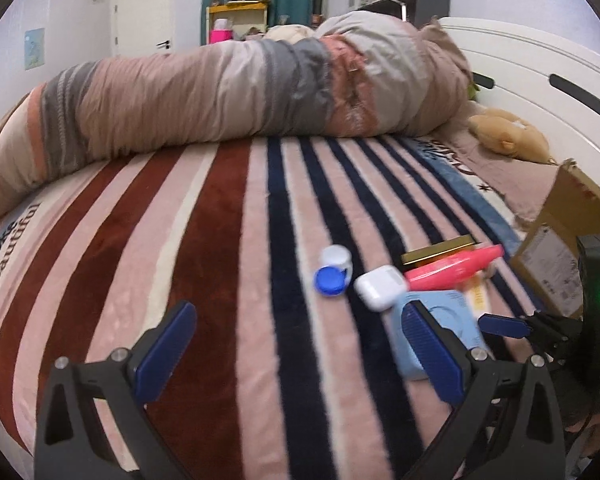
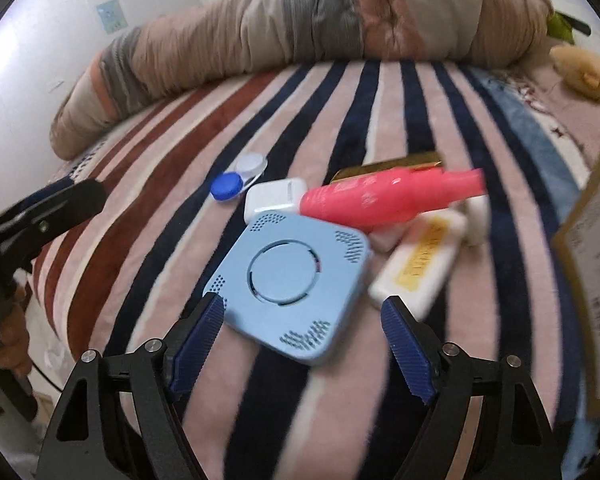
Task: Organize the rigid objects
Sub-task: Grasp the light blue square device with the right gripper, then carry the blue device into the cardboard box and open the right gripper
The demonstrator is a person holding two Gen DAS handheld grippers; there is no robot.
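Observation:
A pile of small objects lies on a striped blanket (image 1: 228, 240). A light blue square device (image 2: 292, 280) lies nearest, its near edge between the fingers of my open right gripper (image 2: 304, 312). Behind it are a white earbud case (image 2: 274, 198), a pink bottle (image 2: 380, 196), a white tube with a yellow label (image 2: 420, 268), a gold box (image 2: 388, 166) and a blue and clear contact lens case (image 2: 236, 180). My left gripper (image 1: 300, 320) is open and empty above the blanket, left of the pile. The lens case (image 1: 334, 272), earbud case (image 1: 380, 286) and pink bottle (image 1: 452, 268) show ahead of it.
A cardboard box (image 1: 560, 248) stands at the right, beside the pile, and it shows in the right wrist view (image 2: 596, 280). A rolled duvet (image 1: 240, 92) lies across the back of the bed. A plush toy (image 1: 504, 132) lies by the white headboard (image 1: 540, 60).

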